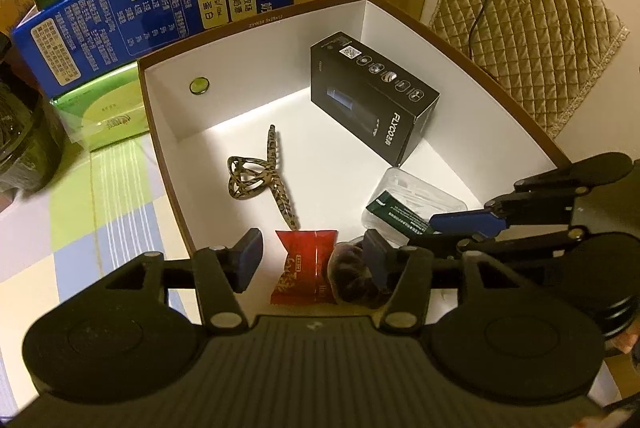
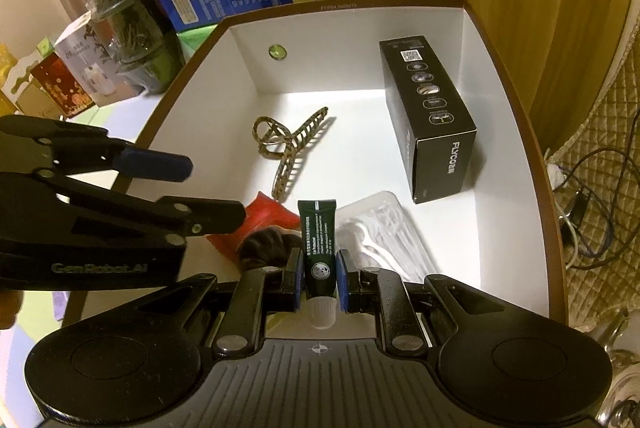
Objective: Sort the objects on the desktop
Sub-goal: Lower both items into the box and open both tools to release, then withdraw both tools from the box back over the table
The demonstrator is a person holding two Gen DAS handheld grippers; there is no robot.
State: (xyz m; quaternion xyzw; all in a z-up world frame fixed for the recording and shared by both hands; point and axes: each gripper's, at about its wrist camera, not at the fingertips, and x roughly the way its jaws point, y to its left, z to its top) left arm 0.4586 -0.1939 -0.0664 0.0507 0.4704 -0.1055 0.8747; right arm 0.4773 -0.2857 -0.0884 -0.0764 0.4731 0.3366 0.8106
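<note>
- Gripping the green tube (image 2: 319,248) near its white cap end, your right gripper (image 2: 319,278) is pinching it between both blue pads, crimped end pointing forward over the box (image 2: 520,155).
- You are holding the left gripper (image 1: 312,260) with its jaws wide apart and nothing between them, low over the near end of the box.
- Directly under that open gripper, the red sachet (image 1: 306,272) and a dark scrunchie (image 1: 354,278) are lying side by side, touching.
- Just past the tube's tip, the clear plastic case (image 2: 384,232) is sitting on the box floor, with the hair claw (image 2: 288,147) mid-floor further on.
- Farther back, the black FLYCO carton (image 2: 432,115) is resting near the right wall.
- Risk, as a judgement: you are working both grippers close together, so a sideways swing may be knocking one against the other.
- Risk: the tube is slick and tapered; easing your squeeze early could be letting it slide out and land on the case instead of bare floor.
- Risk: dropping the left gripper lower may be pinning the sachet or snagging the scrunchie.
</note>
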